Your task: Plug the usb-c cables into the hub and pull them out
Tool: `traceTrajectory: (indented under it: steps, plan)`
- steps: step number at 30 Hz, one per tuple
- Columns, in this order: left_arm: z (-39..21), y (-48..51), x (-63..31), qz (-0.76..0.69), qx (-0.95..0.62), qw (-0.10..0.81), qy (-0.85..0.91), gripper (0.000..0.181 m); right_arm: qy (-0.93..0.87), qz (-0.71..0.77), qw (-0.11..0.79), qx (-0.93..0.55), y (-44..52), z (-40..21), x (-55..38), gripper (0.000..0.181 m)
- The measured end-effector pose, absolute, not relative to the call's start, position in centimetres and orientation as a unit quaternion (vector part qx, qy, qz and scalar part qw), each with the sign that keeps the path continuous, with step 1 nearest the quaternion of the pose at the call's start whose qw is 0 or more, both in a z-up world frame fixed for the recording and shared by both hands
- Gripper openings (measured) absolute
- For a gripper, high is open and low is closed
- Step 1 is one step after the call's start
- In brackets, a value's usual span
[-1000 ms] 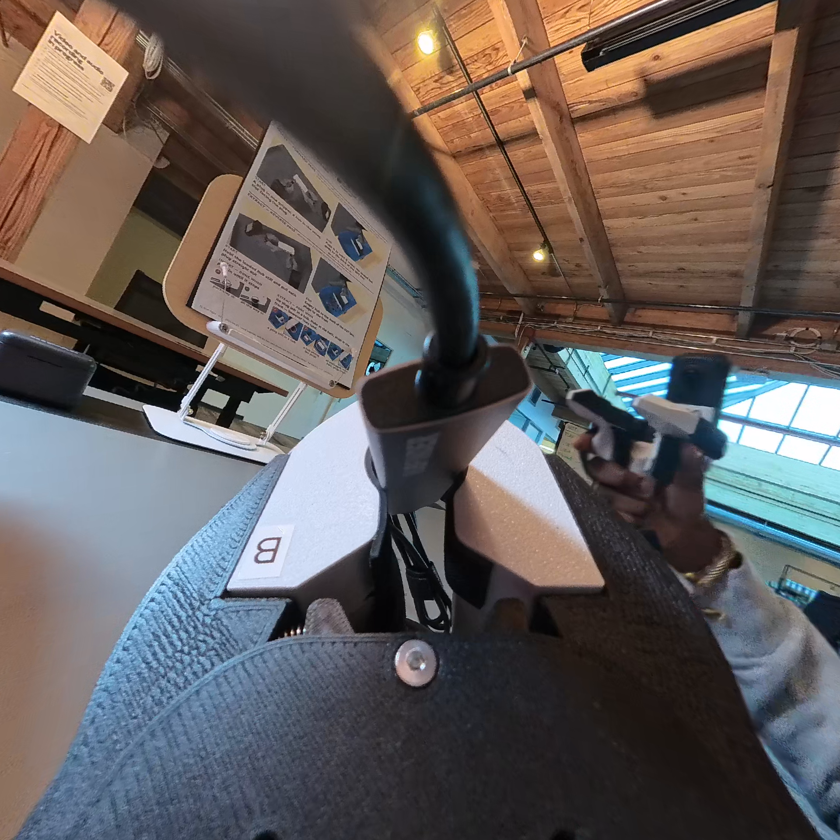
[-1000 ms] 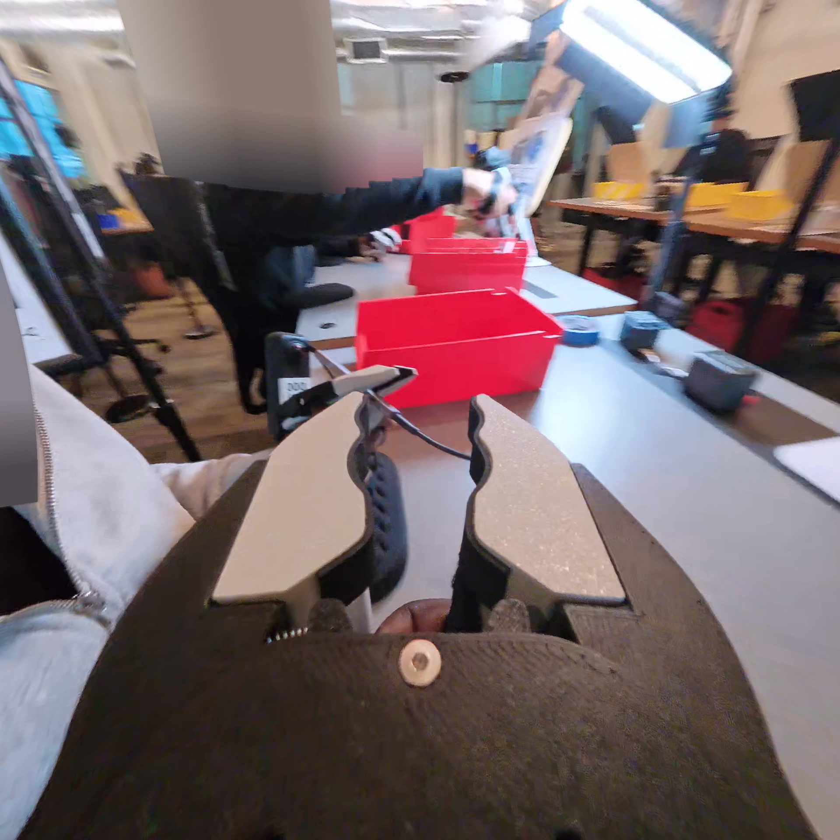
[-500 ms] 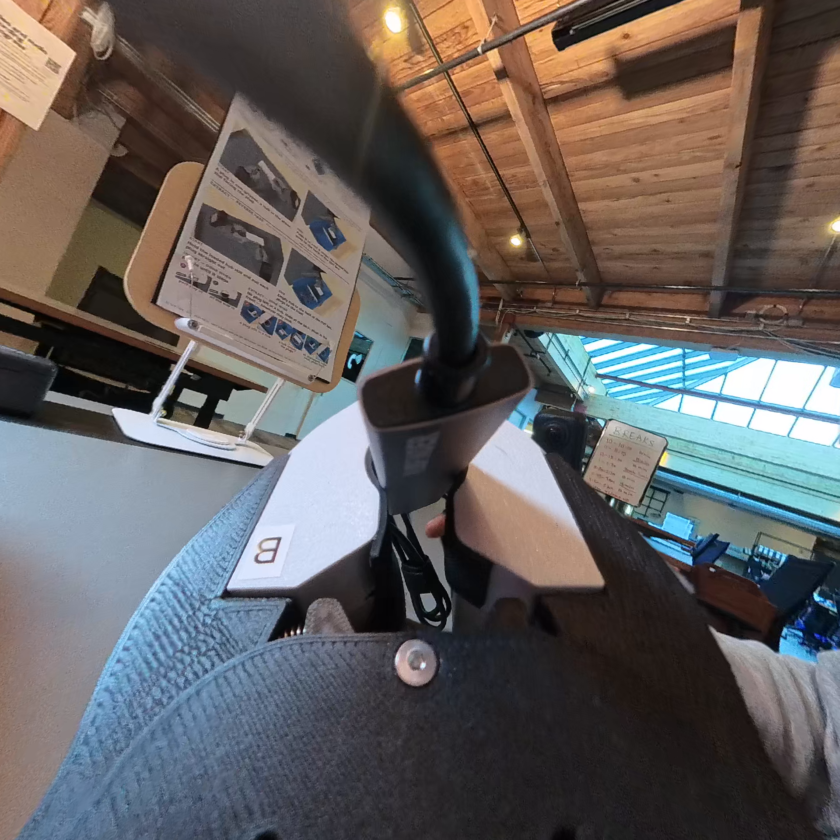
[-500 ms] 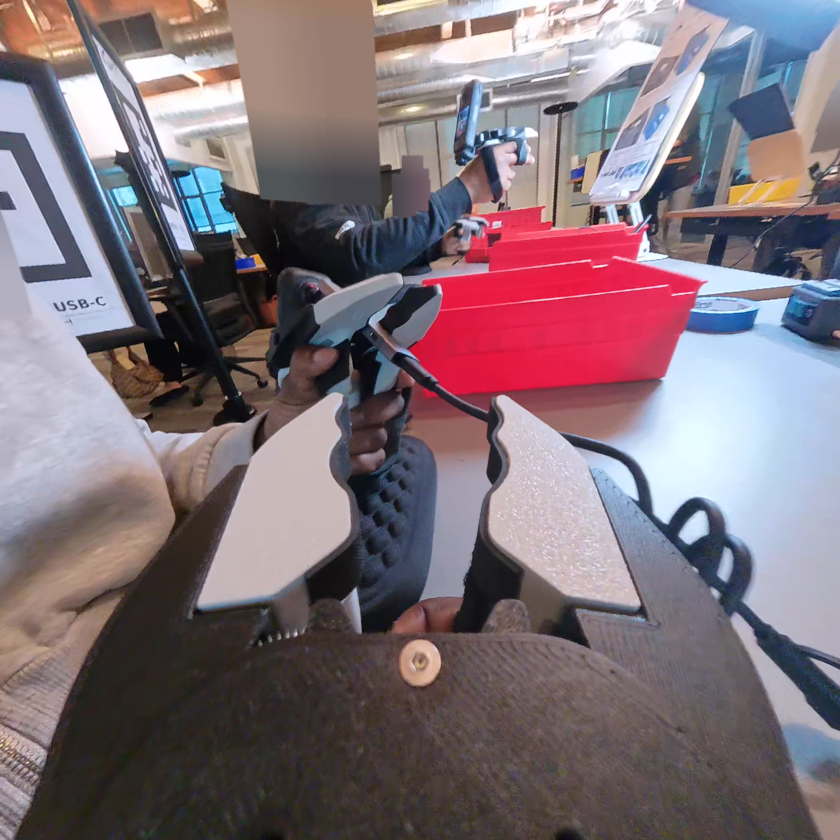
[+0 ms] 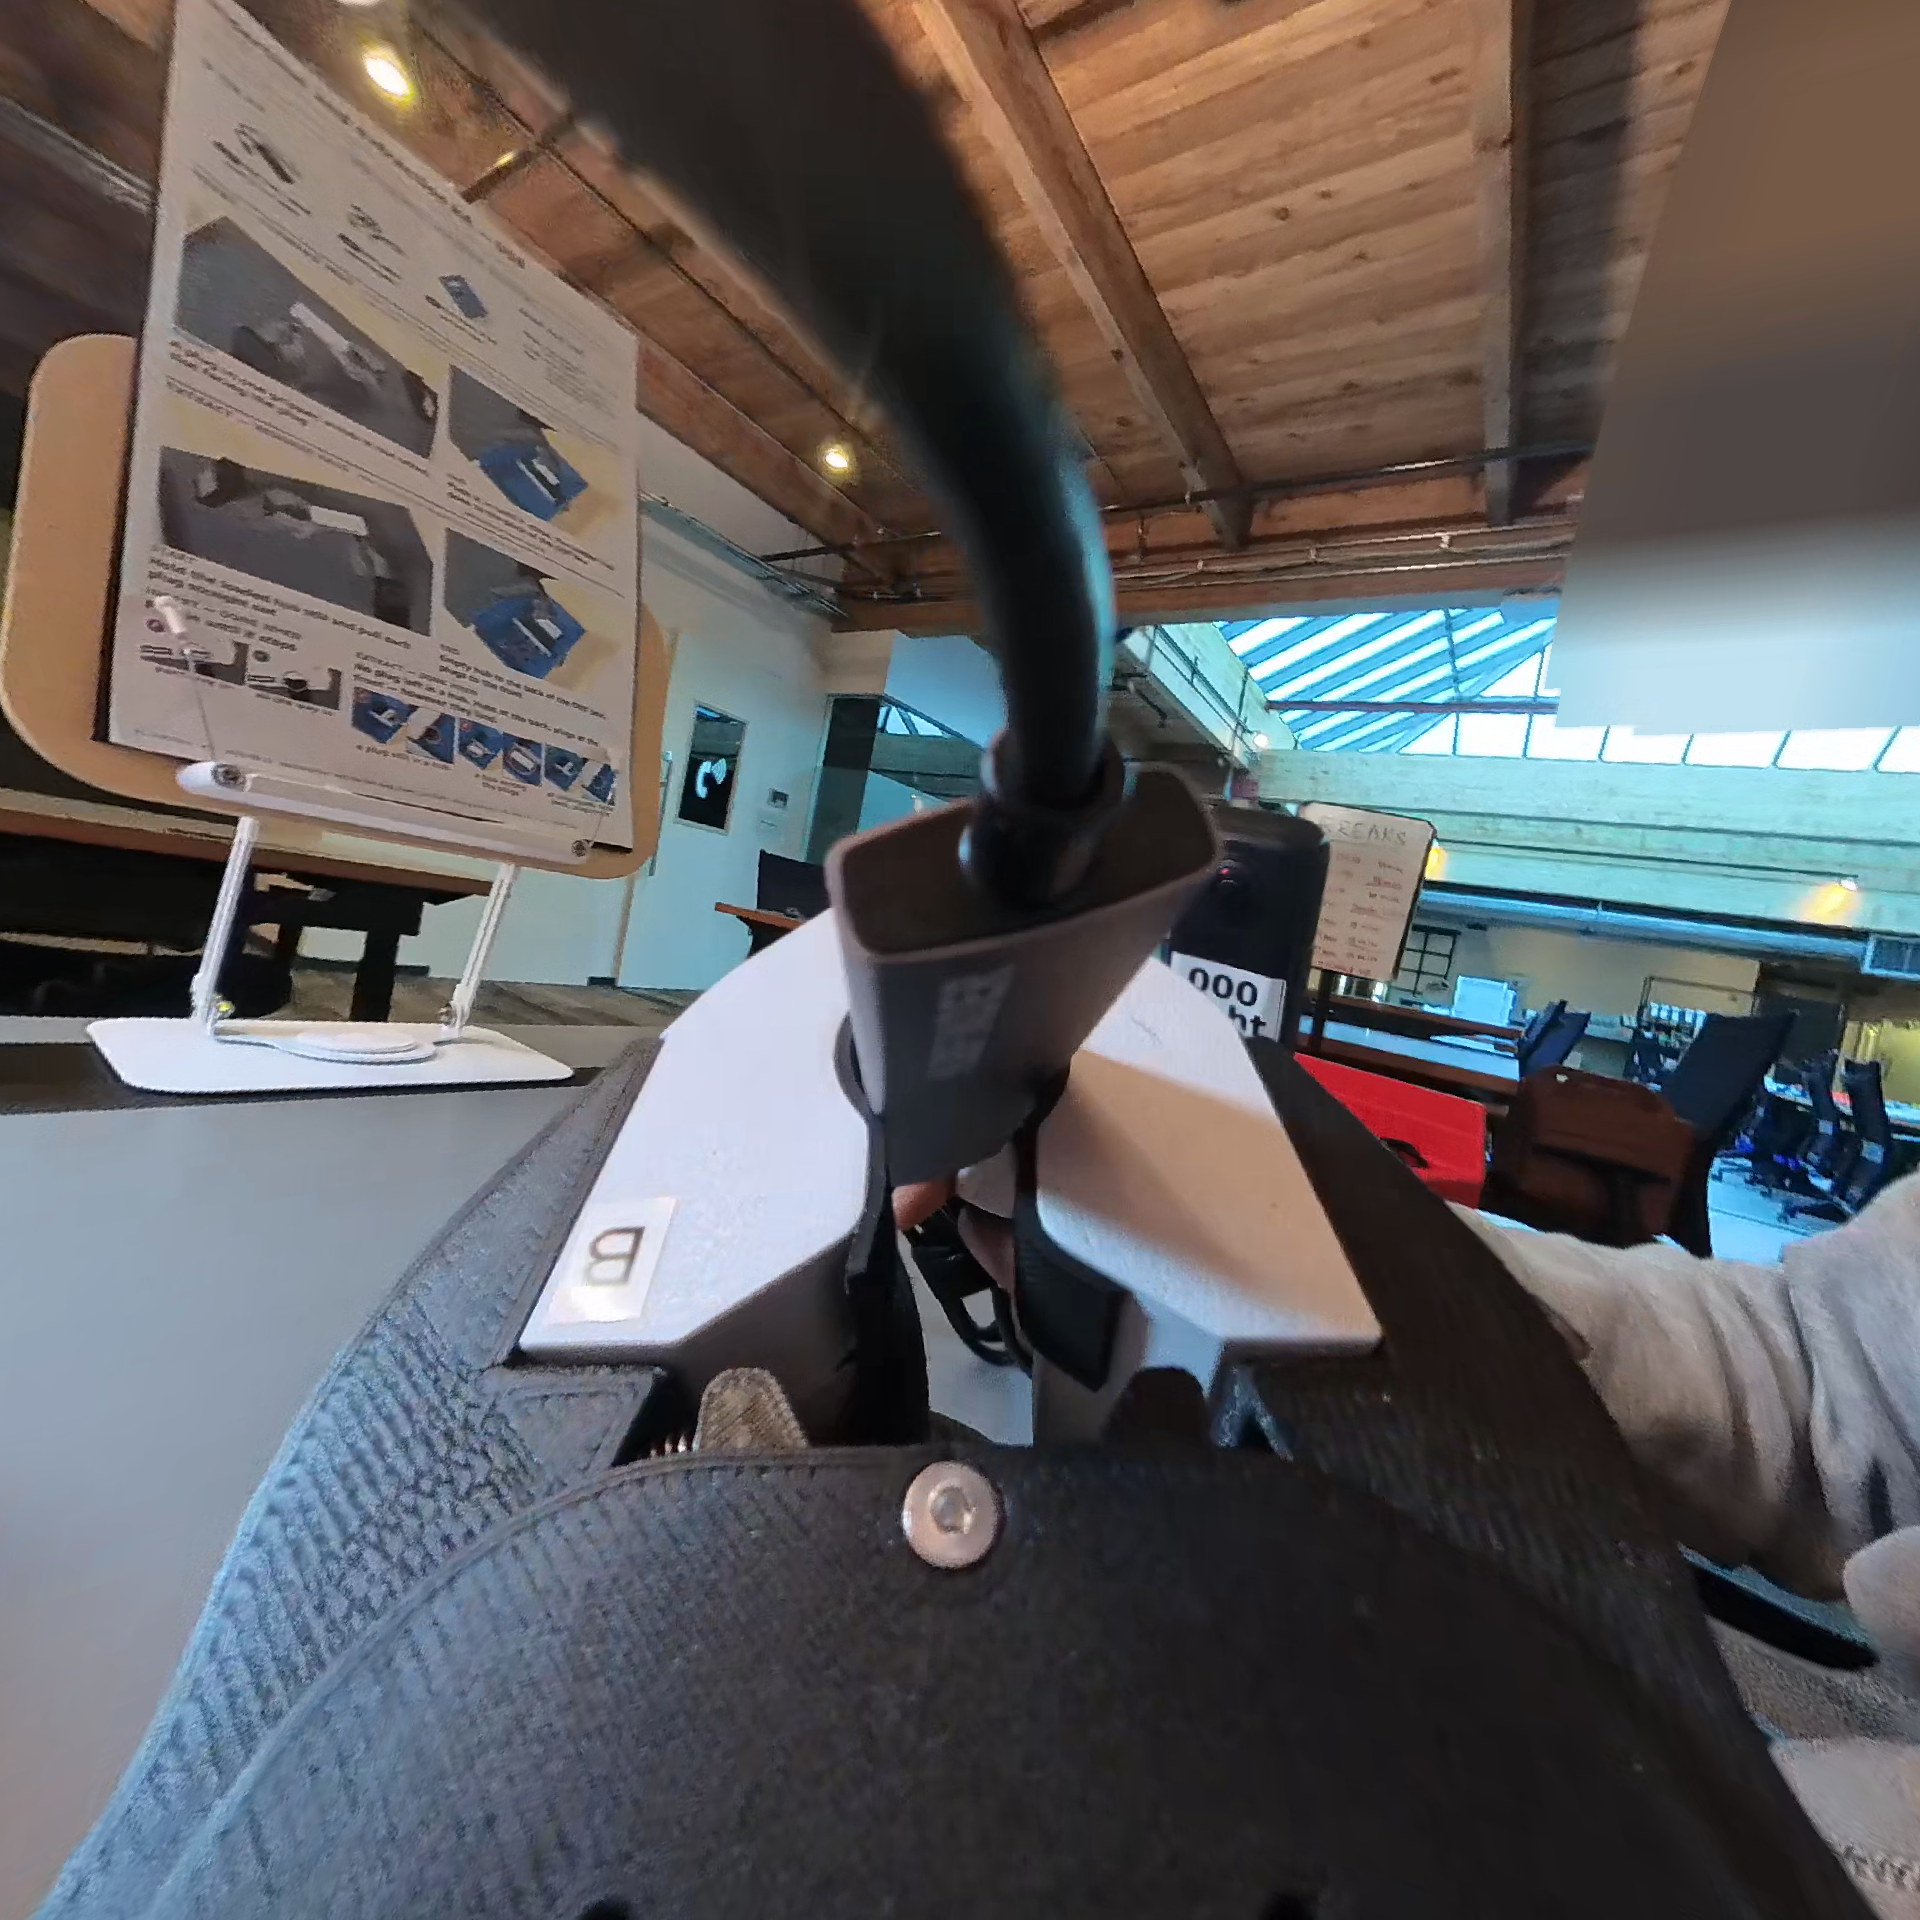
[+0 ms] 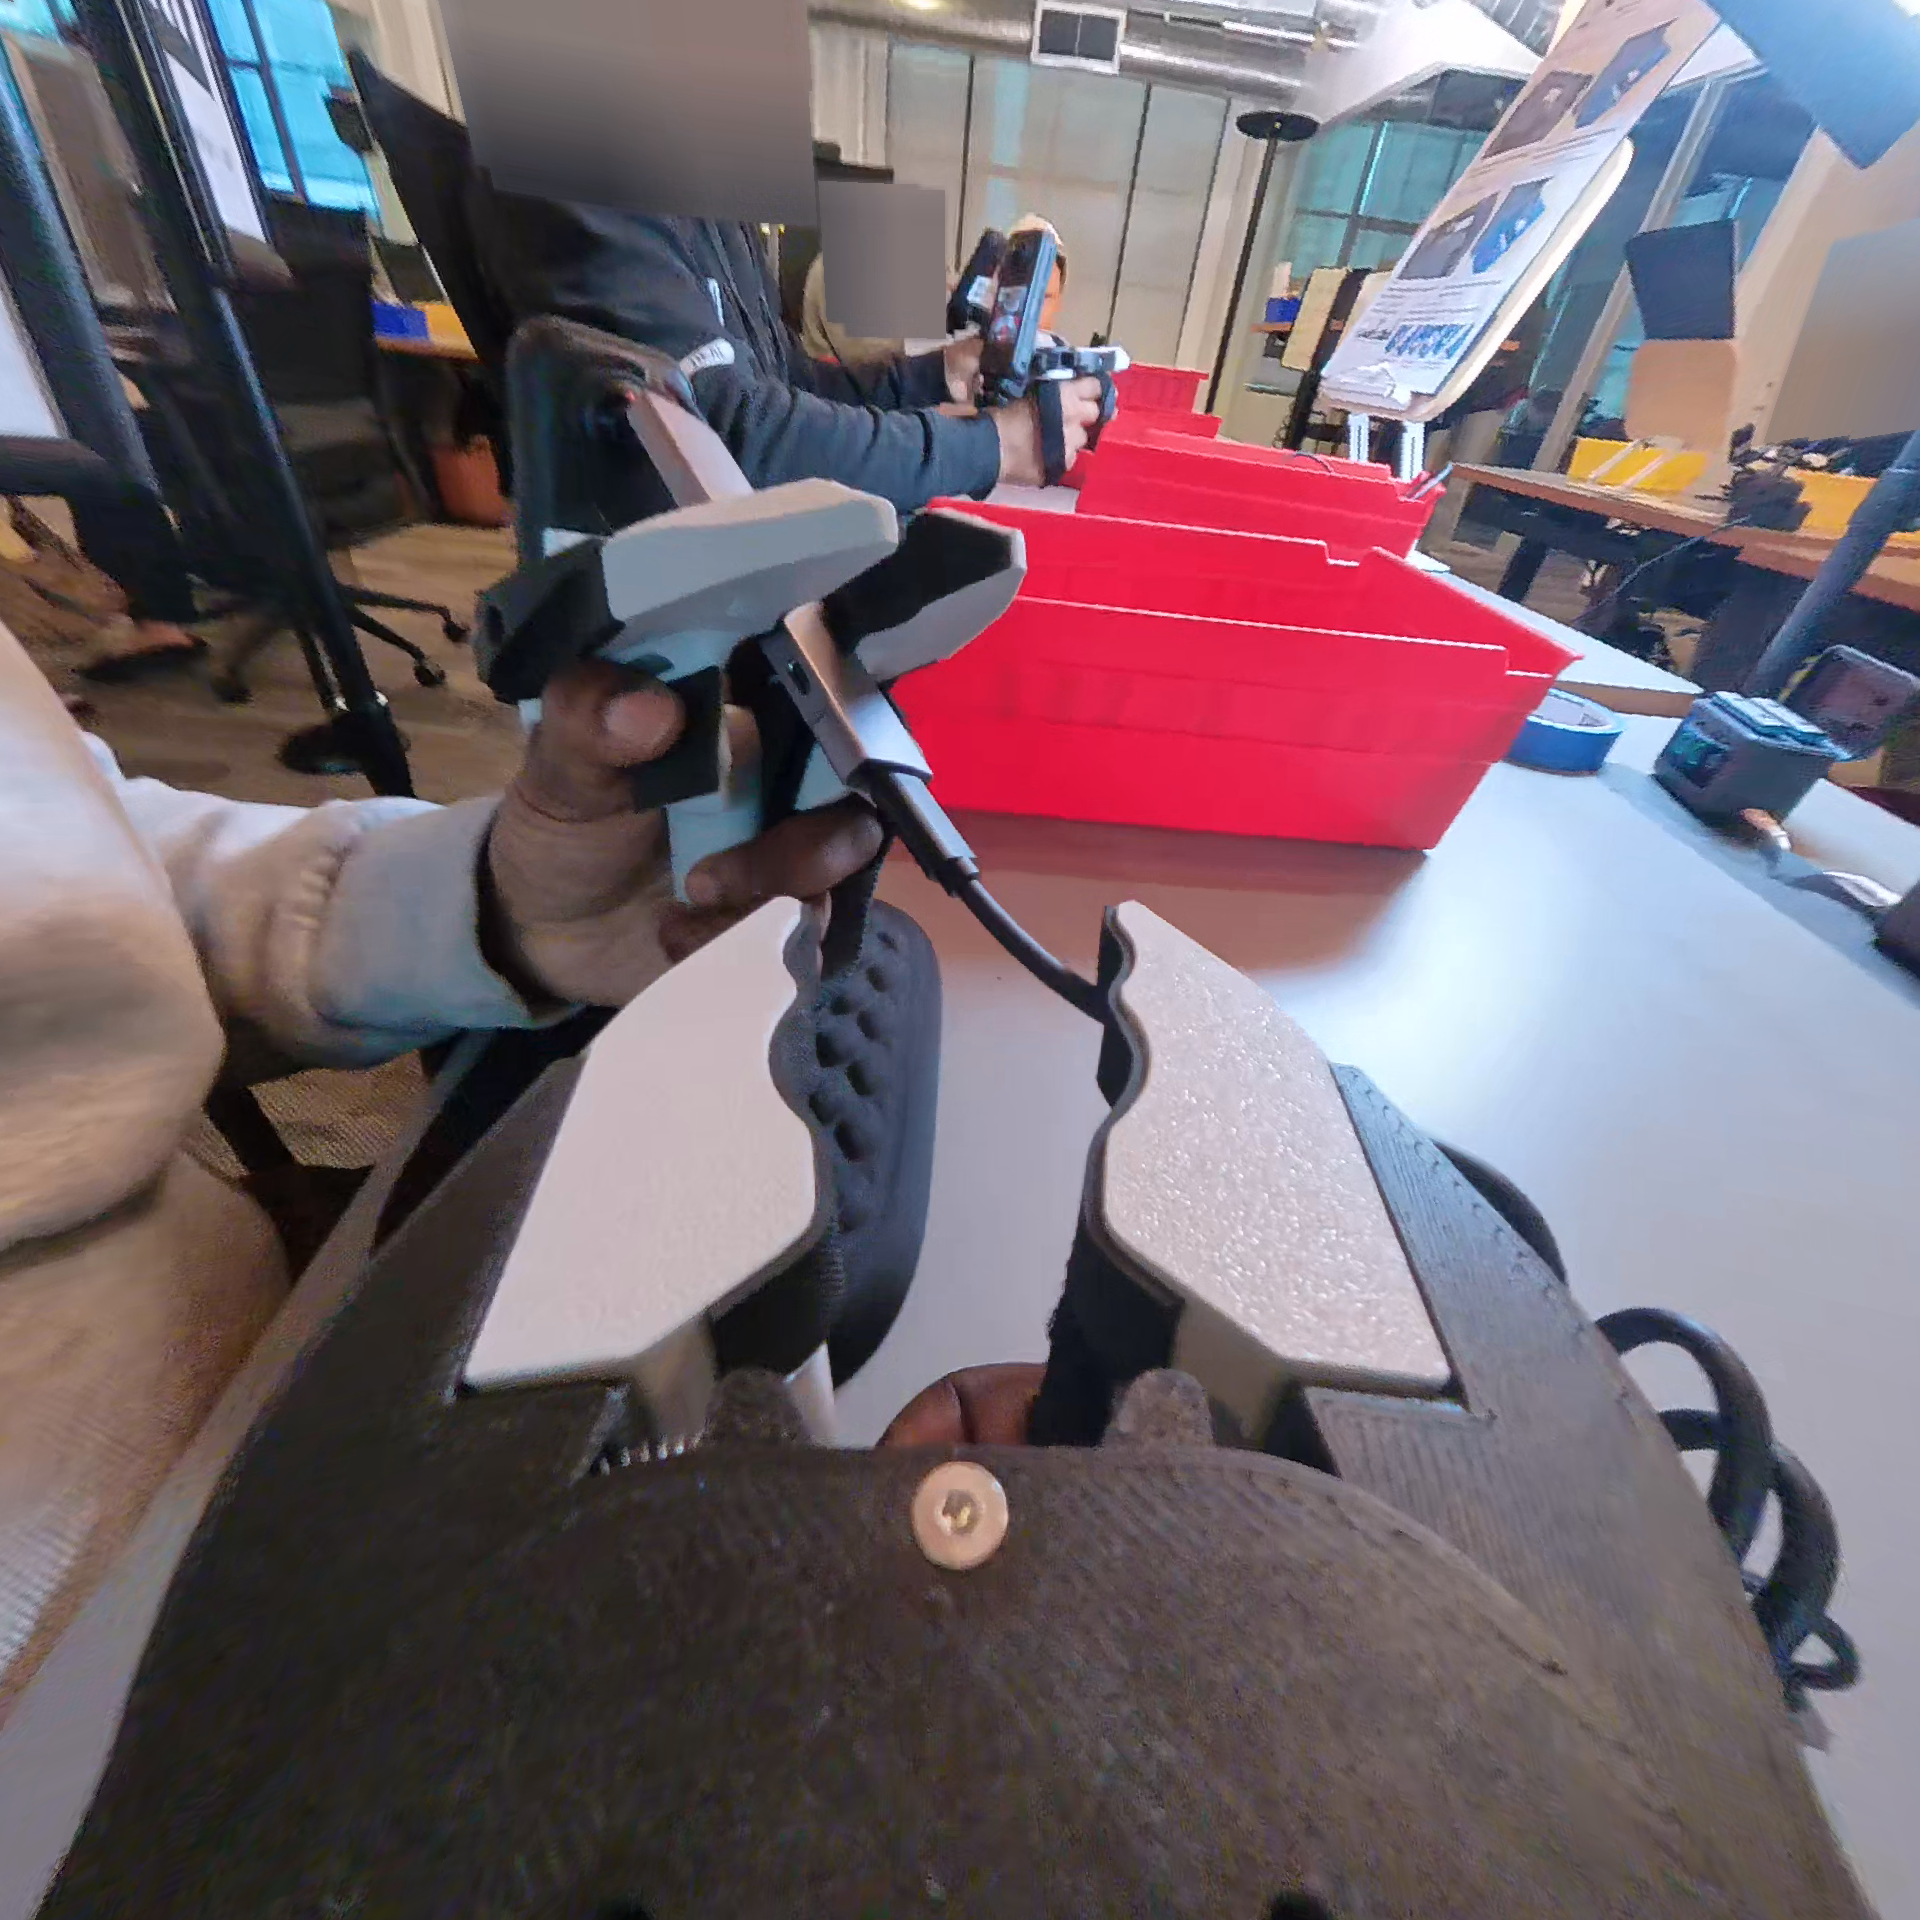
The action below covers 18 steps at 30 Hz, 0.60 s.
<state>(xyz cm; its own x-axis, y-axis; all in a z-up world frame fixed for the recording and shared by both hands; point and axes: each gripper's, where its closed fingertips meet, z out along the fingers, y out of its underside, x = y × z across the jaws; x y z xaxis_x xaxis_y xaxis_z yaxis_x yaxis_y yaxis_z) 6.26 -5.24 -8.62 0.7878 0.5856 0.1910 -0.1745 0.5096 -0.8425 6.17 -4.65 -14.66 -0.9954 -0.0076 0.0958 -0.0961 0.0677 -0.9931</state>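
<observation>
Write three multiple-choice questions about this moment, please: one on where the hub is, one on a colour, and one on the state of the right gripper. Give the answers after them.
1. Where is the grey hub?
A. On the floor
B. Held by the left gripper
C. On a chair

2. What colour are the bins beyond the hub in the right wrist view?
A. Blue
B. Green
C. Red

3. In what state is the right gripper?
A. Open, holding nothing
B. Shut on the hub
C. Shut on a roll of tape

Answers:
1. B, since the left wrist view shows the hub clamped between that gripper's two sides.
2. C, since the right wrist view shows every bin bright red.
3. A, since its fingers stand apart with nothing between them.
</observation>
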Motion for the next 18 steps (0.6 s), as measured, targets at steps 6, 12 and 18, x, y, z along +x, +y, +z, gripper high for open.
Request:
traceTrajectory:
  steps: [6,12,18]
  plan:
    - [-8.4,-5.6,6.4,0.169,-0.416,0.861,-0.239,0.019,-0.739,0.666,0.092,0.039,-4.6,-15.0,5.4,0.017]
    - [-8.6,-6.2,5.9,0.128,-0.391,0.874,-0.26,0.02,-0.716,0.674,0.164,0.079,-4.5,-14.0,5.9,0.023]
    - [-8.6,-5.7,6.1,0.143,-0.408,0.866,-0.251,0.019,-0.684,0.597,0.372,0.191,-5.7,-14.3,7.2,0.027]
